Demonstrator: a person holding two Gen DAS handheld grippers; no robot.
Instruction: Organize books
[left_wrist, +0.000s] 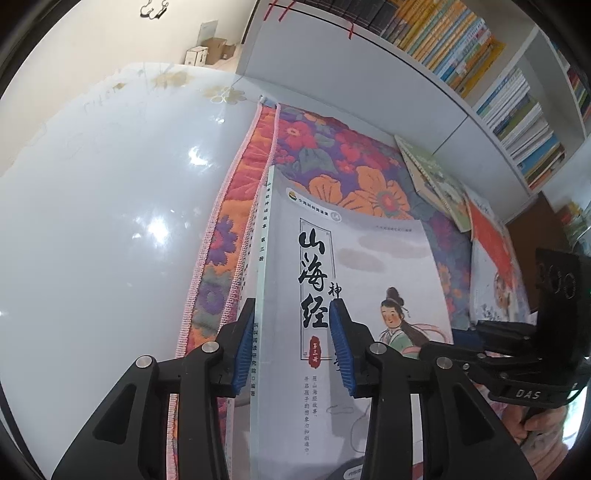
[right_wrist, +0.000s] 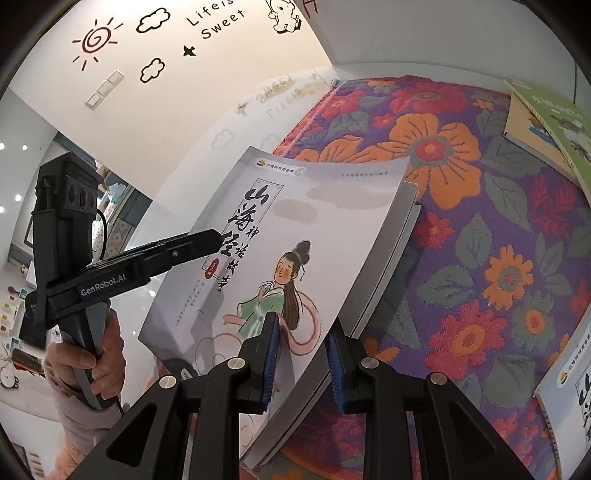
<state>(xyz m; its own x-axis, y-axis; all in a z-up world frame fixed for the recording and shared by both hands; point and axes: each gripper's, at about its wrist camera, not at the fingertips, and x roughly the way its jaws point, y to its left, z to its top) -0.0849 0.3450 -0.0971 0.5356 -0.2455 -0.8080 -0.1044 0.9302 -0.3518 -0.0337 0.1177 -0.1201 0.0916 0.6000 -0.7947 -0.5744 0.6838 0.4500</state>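
A small stack of grey-white paperbacks (left_wrist: 369, 266), with a long-haired figure in green on the top cover (right_wrist: 314, 221), lies tilted over the floral mat (right_wrist: 480, 258). My left gripper (left_wrist: 293, 302) straddles the spine edge. Its left pad sits beside the spines and its right pad stands off over the cover, so it looks open. From the right wrist its tips (right_wrist: 219, 234) reach the stack's left edge. My right gripper (right_wrist: 302, 323) is shut on the stack's page edge, one pad on the cover and one under the lowest book. It enters the left wrist view from the right (left_wrist: 424, 349).
A green book (right_wrist: 554, 122) and a red-and-white one (left_wrist: 495, 266) lie on the mat's far side, and a panda book (right_wrist: 572, 387) lies at its right edge. A packed white bookshelf (left_wrist: 461, 55) rises behind. A glossy white surface (left_wrist: 92, 221) spreads left of the mat. A hand (right_wrist: 107, 354) holds the left gripper.
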